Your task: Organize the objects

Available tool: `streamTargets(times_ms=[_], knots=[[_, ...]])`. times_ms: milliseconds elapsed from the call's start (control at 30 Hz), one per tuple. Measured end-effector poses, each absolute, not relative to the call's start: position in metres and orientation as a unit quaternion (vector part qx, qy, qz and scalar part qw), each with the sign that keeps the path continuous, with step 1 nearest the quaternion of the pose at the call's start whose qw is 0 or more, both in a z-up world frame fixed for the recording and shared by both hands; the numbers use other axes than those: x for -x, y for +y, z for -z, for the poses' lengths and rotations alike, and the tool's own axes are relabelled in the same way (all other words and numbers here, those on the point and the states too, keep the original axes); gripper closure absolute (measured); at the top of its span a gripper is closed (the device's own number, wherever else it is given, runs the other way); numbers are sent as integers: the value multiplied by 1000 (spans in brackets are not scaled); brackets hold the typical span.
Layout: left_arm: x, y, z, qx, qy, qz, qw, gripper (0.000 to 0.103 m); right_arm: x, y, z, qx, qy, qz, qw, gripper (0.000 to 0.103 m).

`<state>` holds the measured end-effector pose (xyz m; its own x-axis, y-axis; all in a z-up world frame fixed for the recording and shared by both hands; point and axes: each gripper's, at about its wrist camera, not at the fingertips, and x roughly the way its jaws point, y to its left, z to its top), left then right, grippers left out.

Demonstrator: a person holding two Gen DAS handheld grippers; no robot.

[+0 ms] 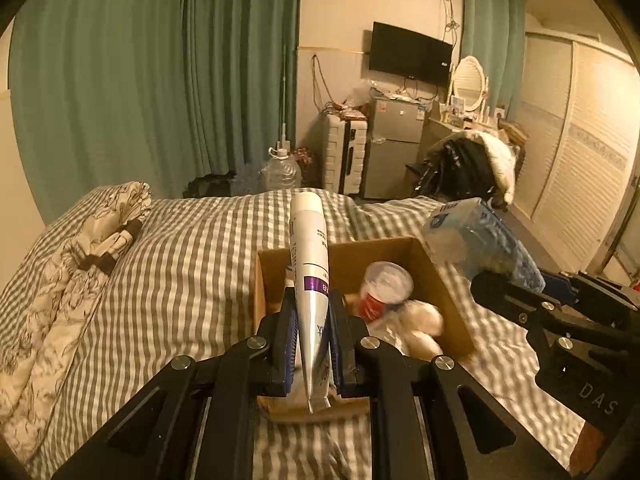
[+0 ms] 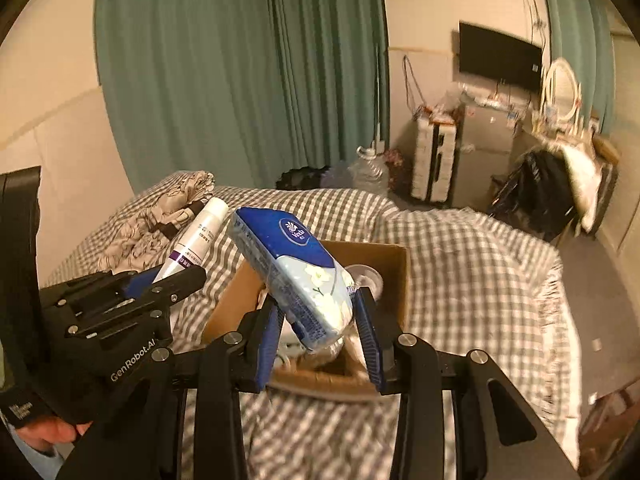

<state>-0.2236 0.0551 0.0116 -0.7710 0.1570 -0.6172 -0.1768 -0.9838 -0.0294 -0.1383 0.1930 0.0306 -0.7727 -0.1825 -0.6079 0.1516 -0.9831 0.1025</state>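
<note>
We've got our left gripper (image 1: 313, 336) clamped on a white tube (image 1: 309, 264) and the right gripper (image 2: 320, 334) pinching a tissue pack (image 2: 294, 272) (blue wrapper), cardboard box (image 2: 394, 276) just below both.

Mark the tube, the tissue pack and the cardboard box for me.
tube (image 1: 310, 240), left wrist view, white upper body.
tissue pack (image 2: 292, 236), right wrist view, dark blue top panel.
cardboard box (image 1: 352, 258), left wrist view, inner far wall.

— Where do my two cameras look from?

— Each sits close behind its own fingers, looking forward and down. Past both finger pairs I see the same cardboard box (image 1: 436, 276) (image 2: 394, 280) on the checked bed (image 1: 188, 264) (image 2: 472, 264).
</note>
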Motion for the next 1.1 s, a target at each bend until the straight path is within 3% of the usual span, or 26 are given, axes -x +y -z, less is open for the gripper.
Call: streamTargets(times_ms=[133, 200, 267, 300, 333, 500, 600, 800, 900, 1100], knots=[[251, 57, 18, 348, 20, -933, 92, 87, 177, 198, -5, -345, -50, 933, 89, 64], [260, 58, 34, 360, 24, -928, 91, 84, 189, 203, 9, -348, -72, 930, 94, 55], [265, 60, 46, 373, 31, -923, 89, 68, 195, 208, 21, -354, -87, 926, 99, 50], [267, 60, 50, 376, 33, -922, 85, 47, 196, 211, 25, -356, -88, 925, 97, 49], [266, 60, 52, 376, 32, -923, 80, 32, 197, 213, 28, -359, -85, 925, 91, 49], [252, 59, 31, 355, 30, -932, 73, 29, 187, 225, 14, -347, -81, 932, 70, 46], [237, 55, 5, 325, 29, -943, 64, 14, 170, 227, -12, -321, -70, 943, 52, 38], [194, 51, -58, 253, 25, -965, 57, 0, 124, 220, -80, -251, -29, 967, 20, 23], [174, 49, -85, 213, 26, -976, 47, 0, 96, 213, -112, -206, -7, 978, -1, 10], [140, 44, -113, 165, 20, -985, 51, 0, 48, 199, -151, -145, 41, 988, -45, 0]])
